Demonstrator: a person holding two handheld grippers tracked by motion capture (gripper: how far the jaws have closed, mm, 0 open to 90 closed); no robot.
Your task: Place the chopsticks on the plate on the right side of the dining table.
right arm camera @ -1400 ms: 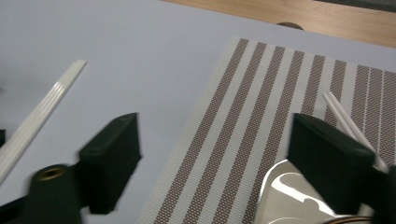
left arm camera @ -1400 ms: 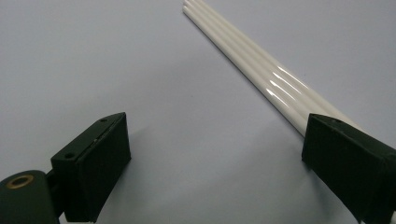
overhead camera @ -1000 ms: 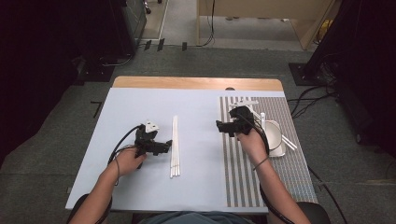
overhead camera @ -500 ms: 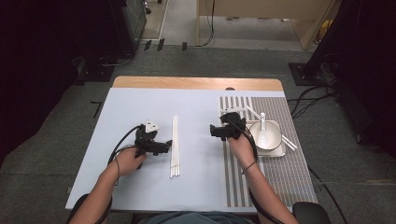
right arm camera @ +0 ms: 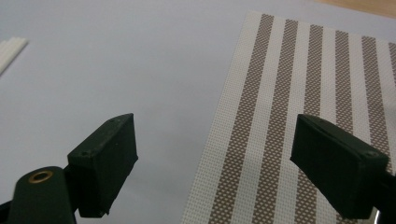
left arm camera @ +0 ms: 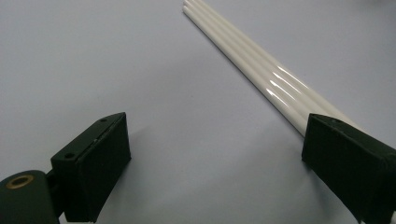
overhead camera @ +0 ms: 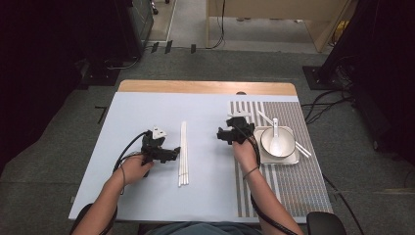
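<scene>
On the pale blue table (overhead camera: 147, 196), white chopsticks (overhead camera: 183, 152) lie bundled side by side, running from six to twelve o'clock — just at three o'clock of the left gripper (overhead camera: 172, 155), whose jaws stand released and empty, one jaw next to the sticks' near end. Right gripper (overhead camera: 221, 135), jaws likewise spread on nothing, hovers over the striped placemat's (overhead camera: 284, 191) edge. At its three o'clock sits a square plate (overhead camera: 291, 159) bearing a bowl (overhead camera: 284, 134) with a white spoon (overhead camera: 275, 139). No writing is legible.

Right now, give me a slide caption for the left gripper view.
Open left hand-held gripper hovering over the blue table beside a bundle of white chopsticks.
</scene>
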